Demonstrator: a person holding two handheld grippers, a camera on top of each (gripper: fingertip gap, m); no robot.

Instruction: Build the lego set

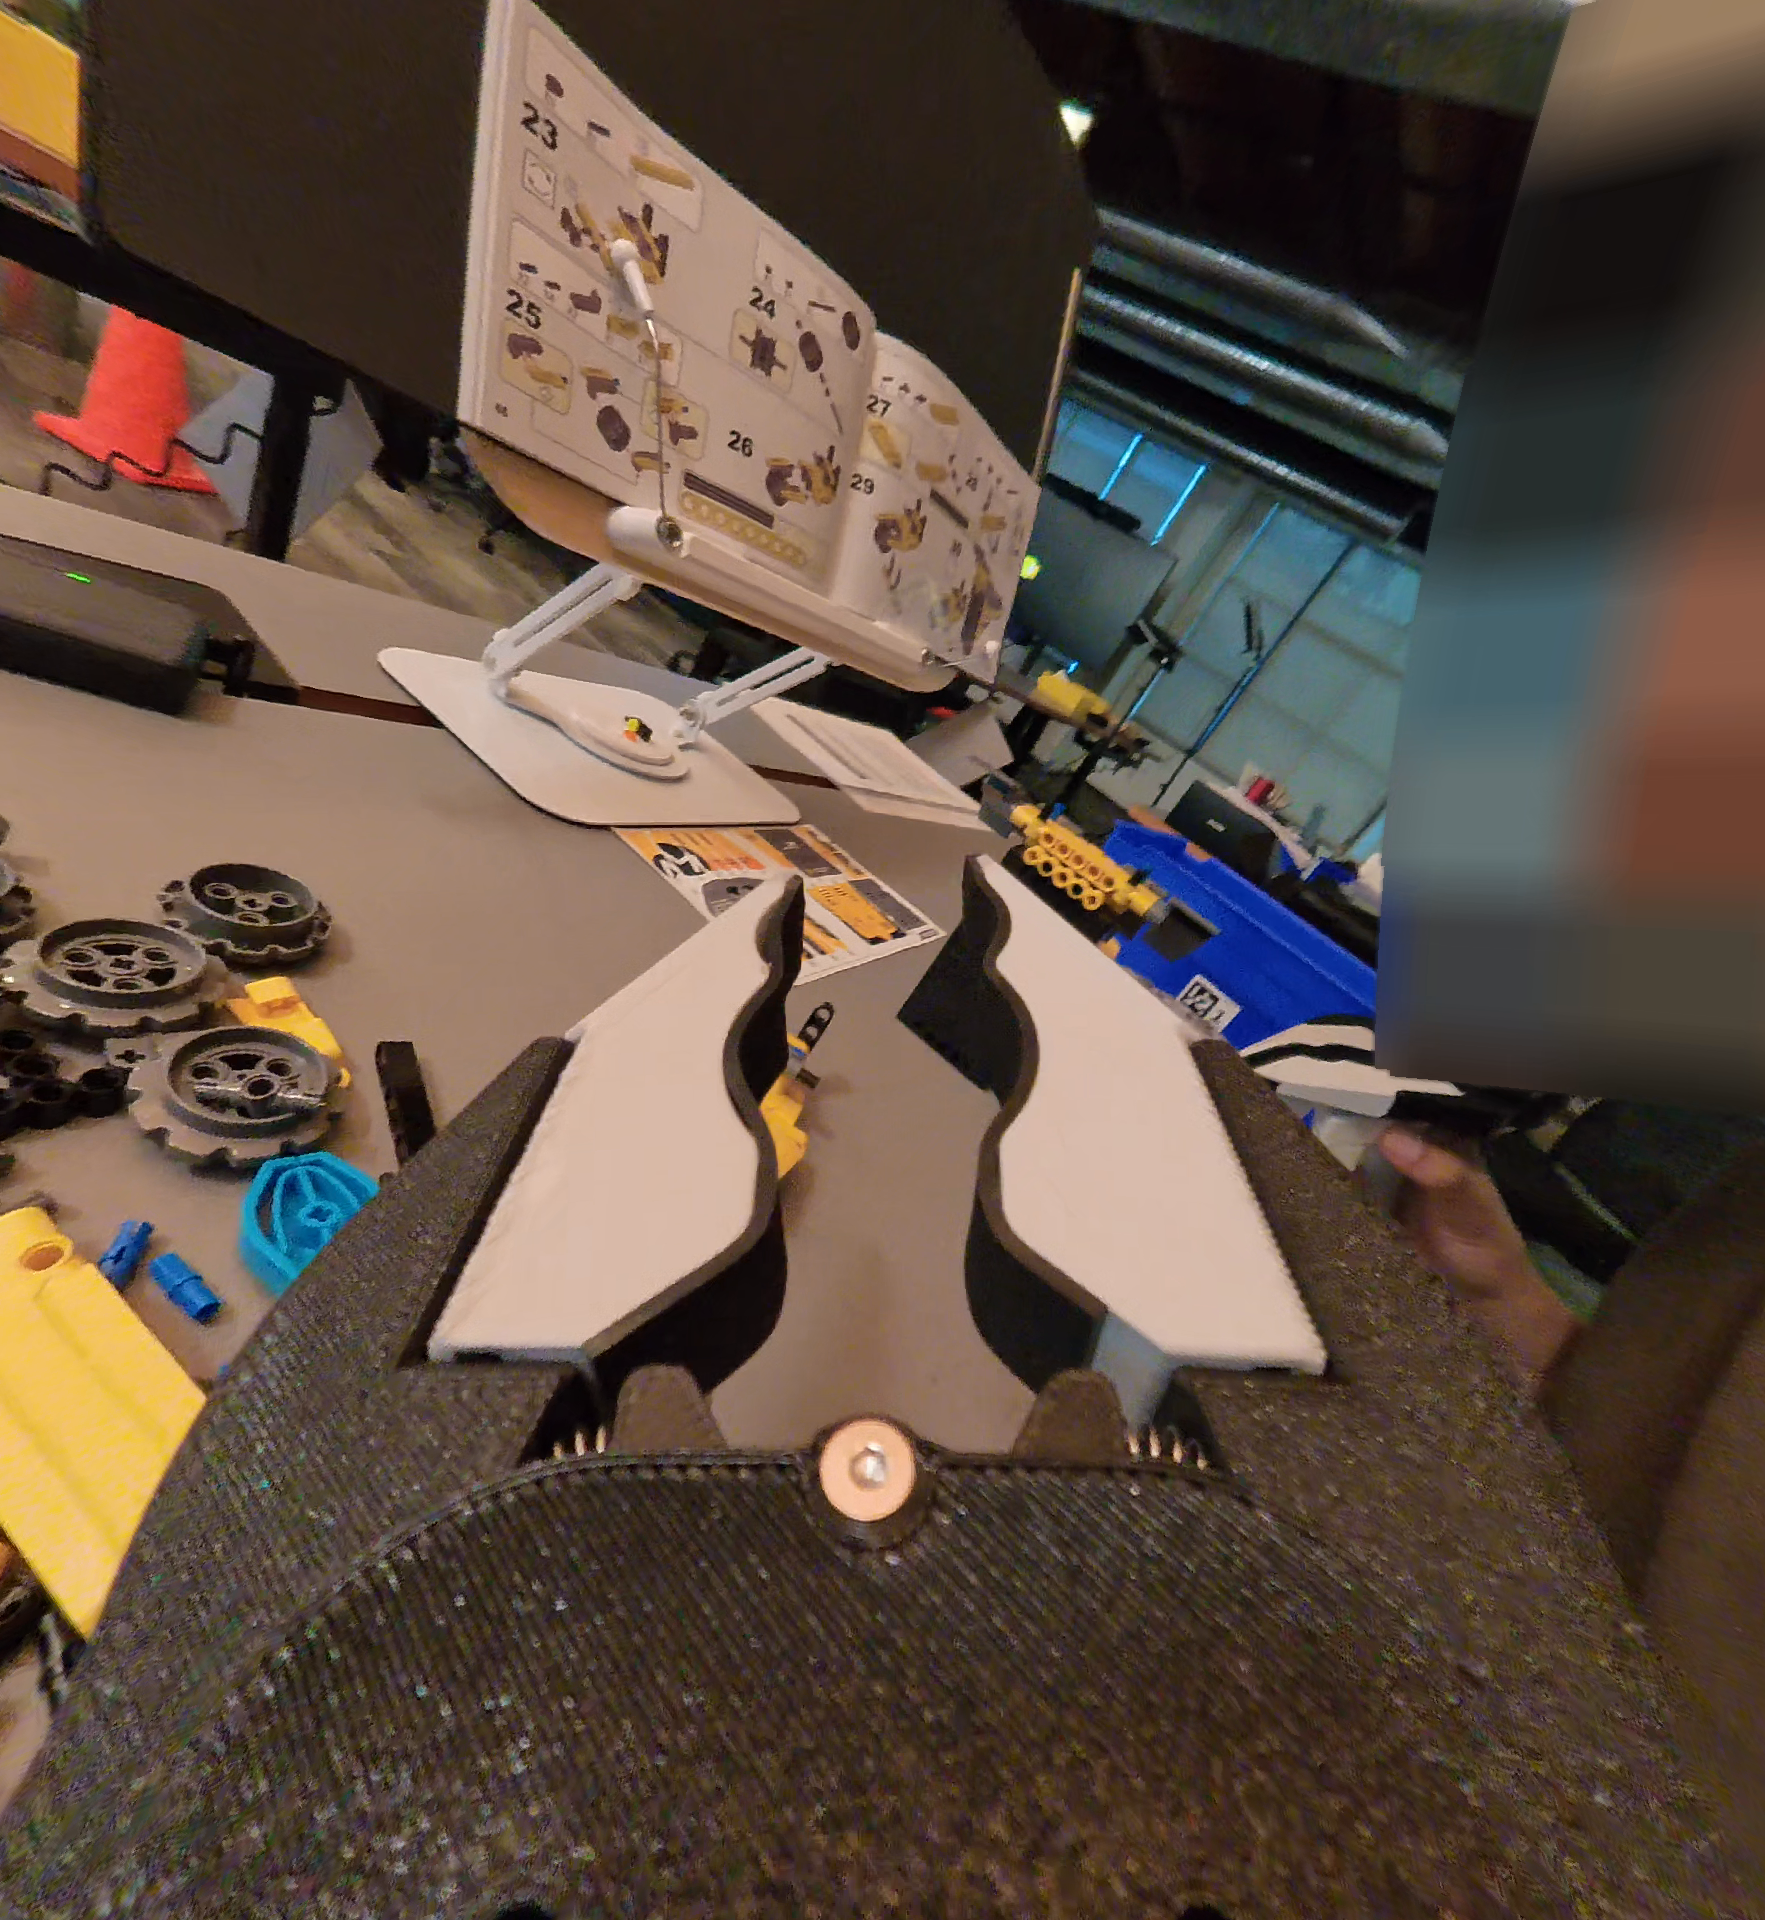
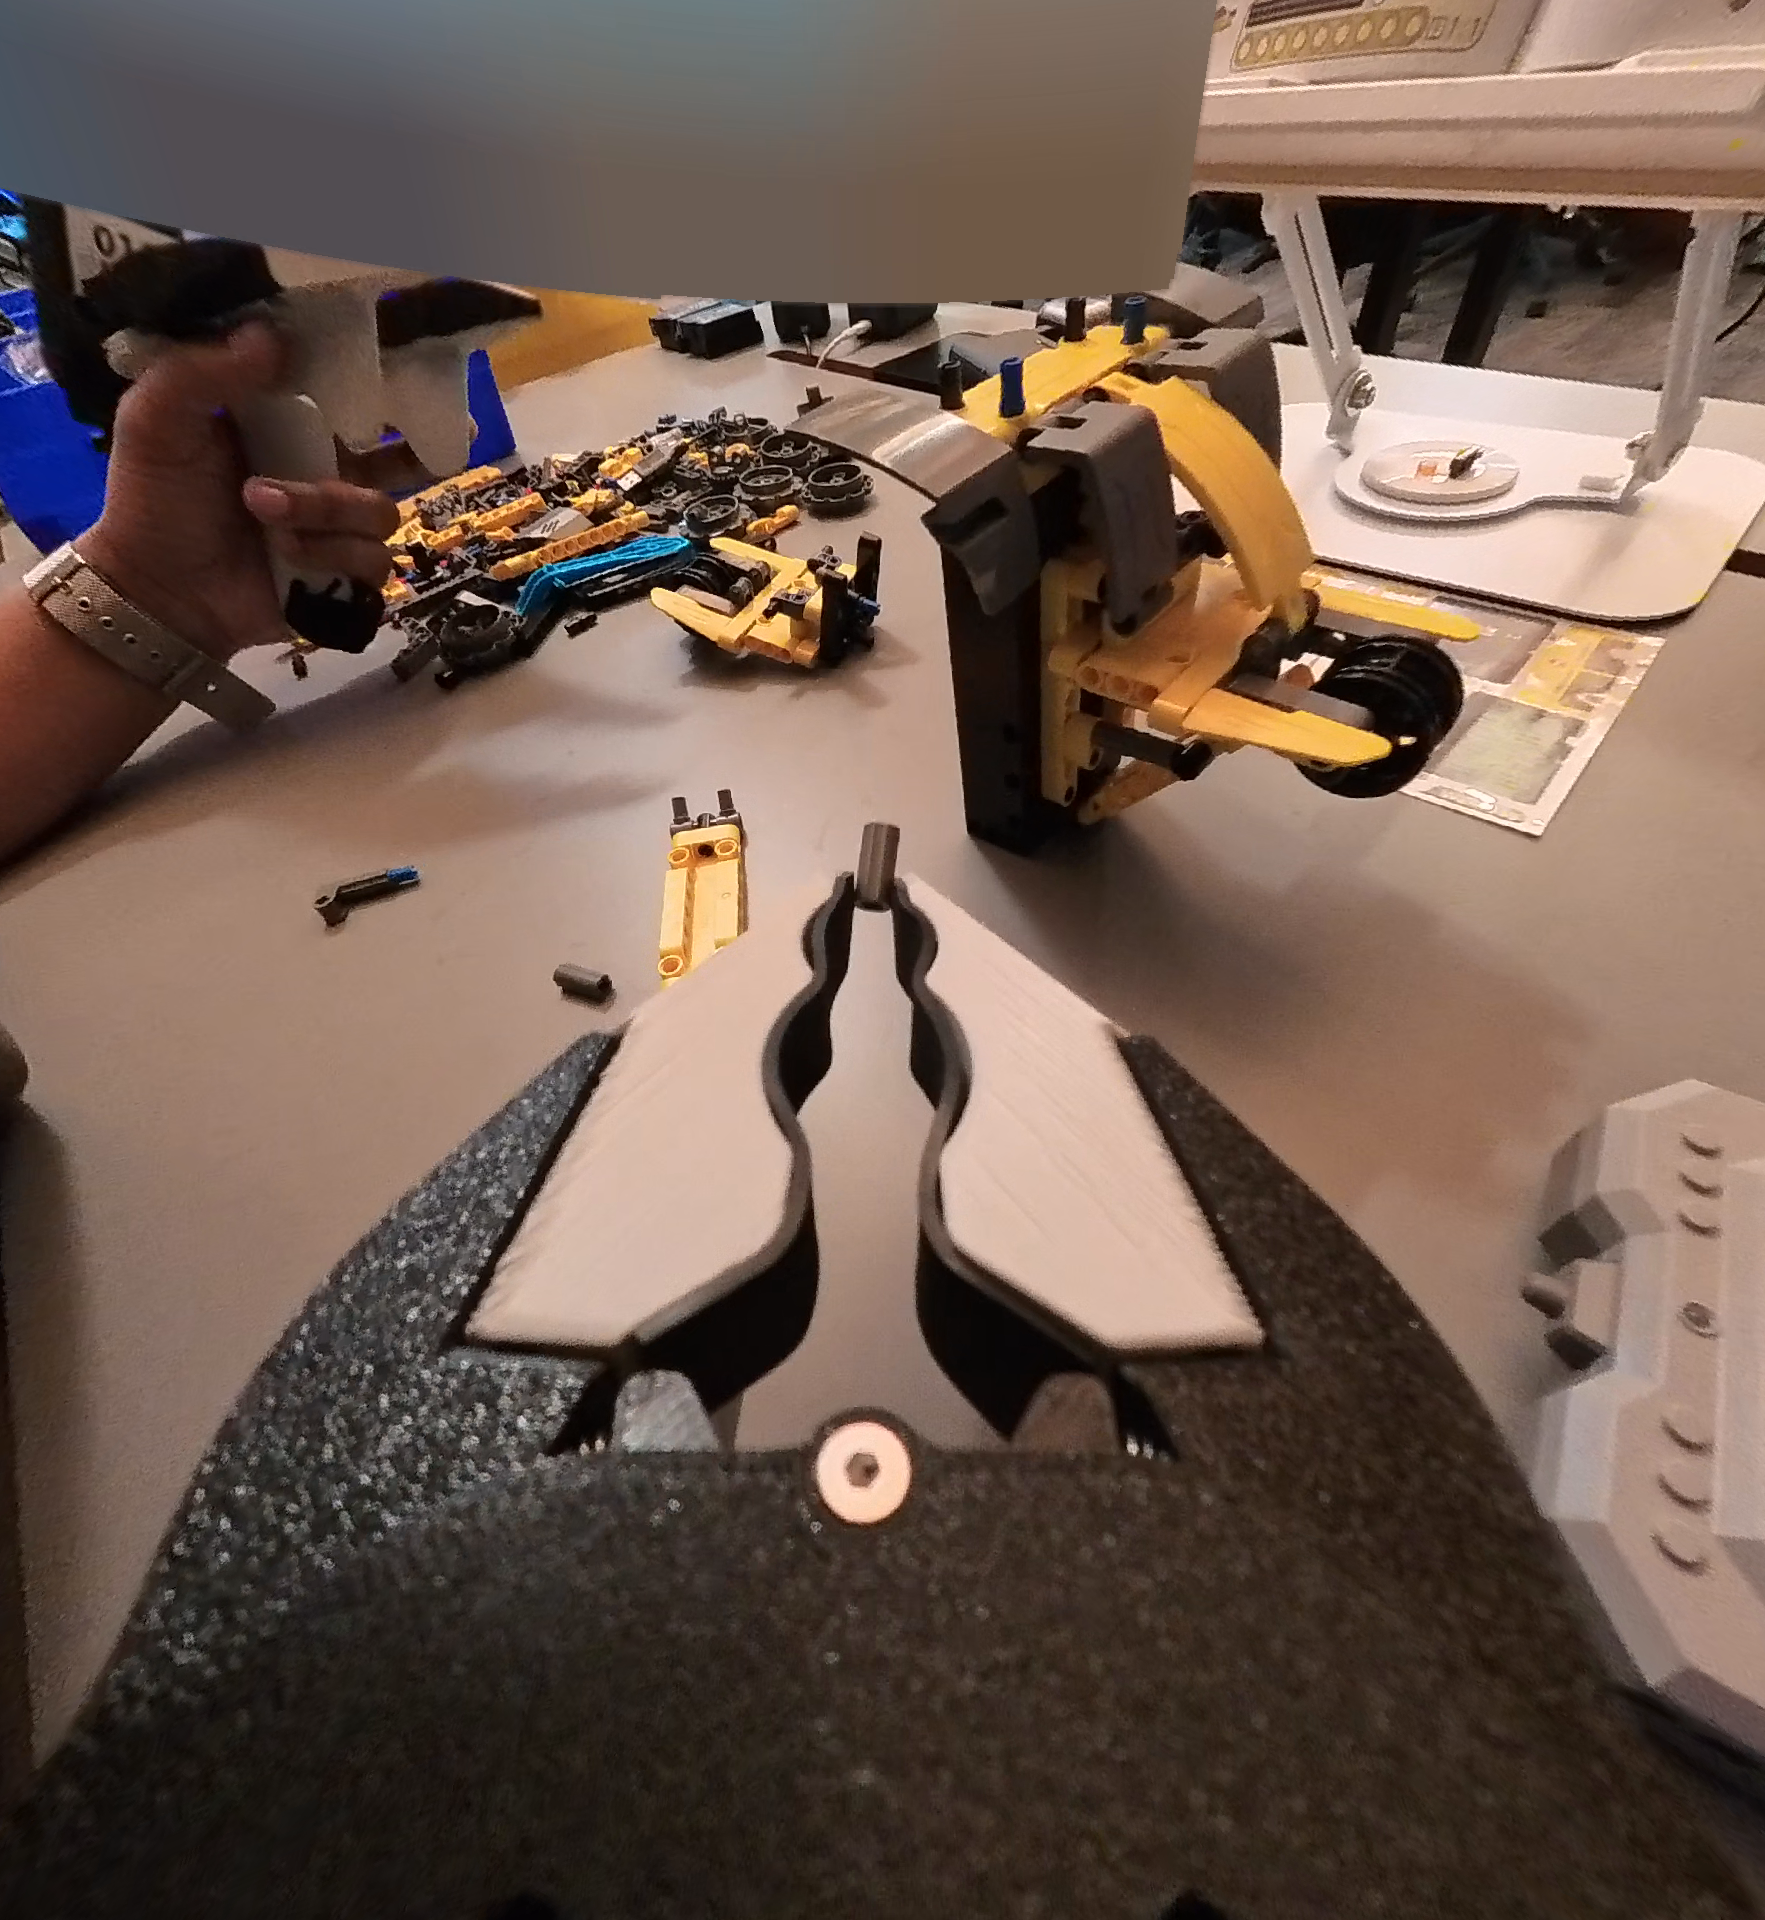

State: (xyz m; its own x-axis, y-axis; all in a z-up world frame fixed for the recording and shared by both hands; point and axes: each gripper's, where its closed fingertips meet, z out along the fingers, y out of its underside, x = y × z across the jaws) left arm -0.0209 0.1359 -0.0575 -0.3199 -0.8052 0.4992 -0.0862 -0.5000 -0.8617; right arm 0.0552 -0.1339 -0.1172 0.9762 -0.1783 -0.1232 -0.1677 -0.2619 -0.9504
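Right gripper (image 2: 870, 896): you pinch a small dark grey plastic connector sleeve (image 2: 876, 848) at your fingertips.
Left gripper (image 1: 883, 883): your jaws gape wide, empty, above the grey table (image 1: 504, 894).

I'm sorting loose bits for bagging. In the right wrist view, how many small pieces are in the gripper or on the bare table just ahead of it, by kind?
Small grey sleeve: 2, one pinched in the right gripper, one lying on the table
Yellow beam frame: 1
Dark pin with blue tip: 1
Total: 4
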